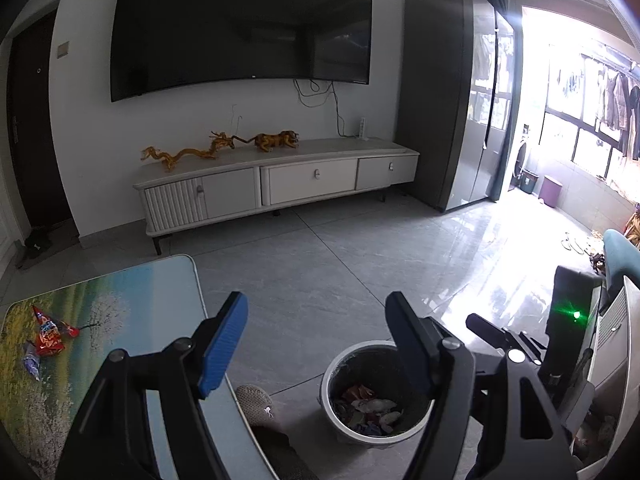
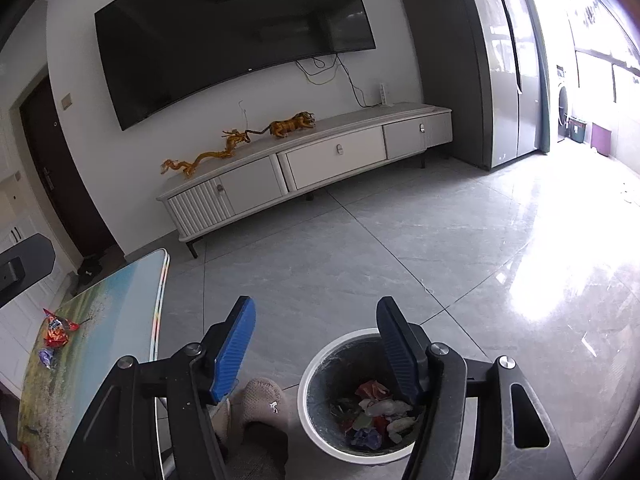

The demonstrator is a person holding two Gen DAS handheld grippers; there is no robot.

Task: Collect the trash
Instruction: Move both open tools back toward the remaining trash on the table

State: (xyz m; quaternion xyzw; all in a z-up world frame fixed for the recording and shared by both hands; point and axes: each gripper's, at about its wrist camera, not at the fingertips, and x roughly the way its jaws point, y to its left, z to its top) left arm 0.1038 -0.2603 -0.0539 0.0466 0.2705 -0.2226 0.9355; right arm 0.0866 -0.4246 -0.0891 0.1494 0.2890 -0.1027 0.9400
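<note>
Left gripper (image 1: 316, 344): jaws apart, nothing between them. Right gripper (image 2: 316, 346): jaws apart, likewise empty. Below both, a white-rimmed bin (image 2: 316, 412) on the floor holds crumpled wrappers (image 2: 374, 414). Beside it, a slippered foot (image 2: 262, 400). Farther left, a red wrapper (image 1: 52, 330) and a blue wrapper (image 1: 31, 360) lie on the table (image 1: 132, 288). TV cabinet (image 1: 276, 178) beyond.
</note>
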